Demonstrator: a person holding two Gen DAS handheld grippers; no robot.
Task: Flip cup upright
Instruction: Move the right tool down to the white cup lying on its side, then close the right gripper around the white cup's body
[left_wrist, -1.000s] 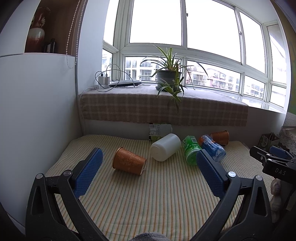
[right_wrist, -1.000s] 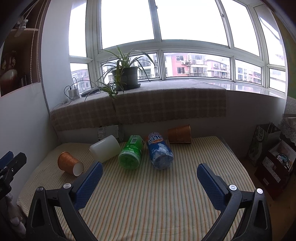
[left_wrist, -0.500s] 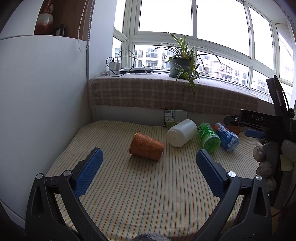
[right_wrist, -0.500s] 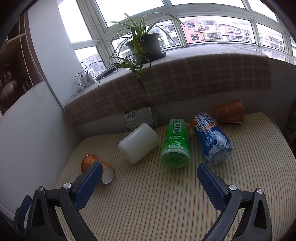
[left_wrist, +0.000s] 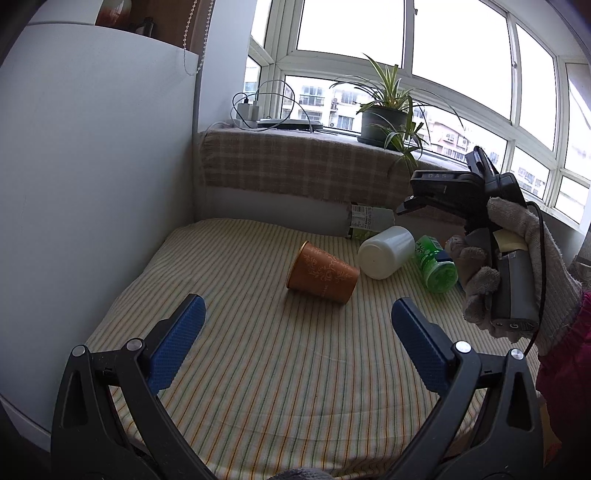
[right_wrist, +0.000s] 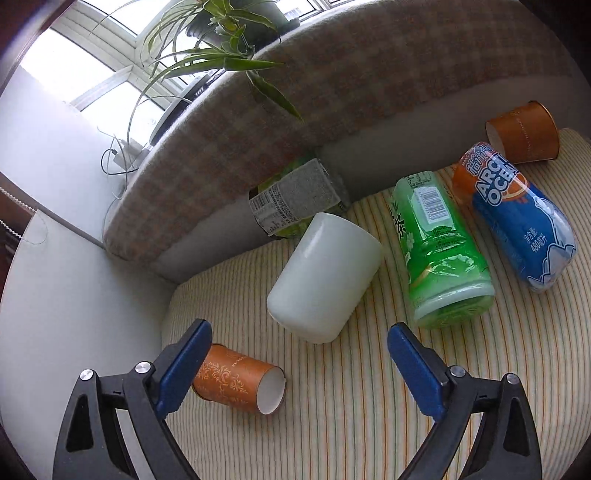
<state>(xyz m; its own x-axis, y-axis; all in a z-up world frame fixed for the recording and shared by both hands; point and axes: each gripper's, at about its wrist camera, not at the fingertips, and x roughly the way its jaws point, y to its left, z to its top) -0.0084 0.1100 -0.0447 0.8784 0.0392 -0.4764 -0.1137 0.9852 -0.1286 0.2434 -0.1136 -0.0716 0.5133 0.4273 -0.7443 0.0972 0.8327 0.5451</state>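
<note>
A white cup (right_wrist: 325, 282) lies on its side on the striped cloth, base toward me; it also shows in the left wrist view (left_wrist: 386, 252). An orange paper cup (left_wrist: 322, 273) lies on its side near the left wall, and shows in the right wrist view (right_wrist: 238, 382) beside the left finger. A second orange cup (right_wrist: 522, 133) lies at the far right. My right gripper (right_wrist: 297, 369) is open and empty, just in front of the white cup. My left gripper (left_wrist: 295, 347) is open and empty, short of the first orange cup.
A green bottle (right_wrist: 439, 251) and a blue bottle (right_wrist: 517, 218) lie right of the white cup. A carton (right_wrist: 295, 197) rests against the back ledge. A potted plant (left_wrist: 384, 118) stands on the sill. A white wall (left_wrist: 92, 166) bounds the left.
My right gripper has moved forward and down, closer to the white cup. My left gripper has swung slightly left; the gloved hand with the right gripper now fills its right side.
</note>
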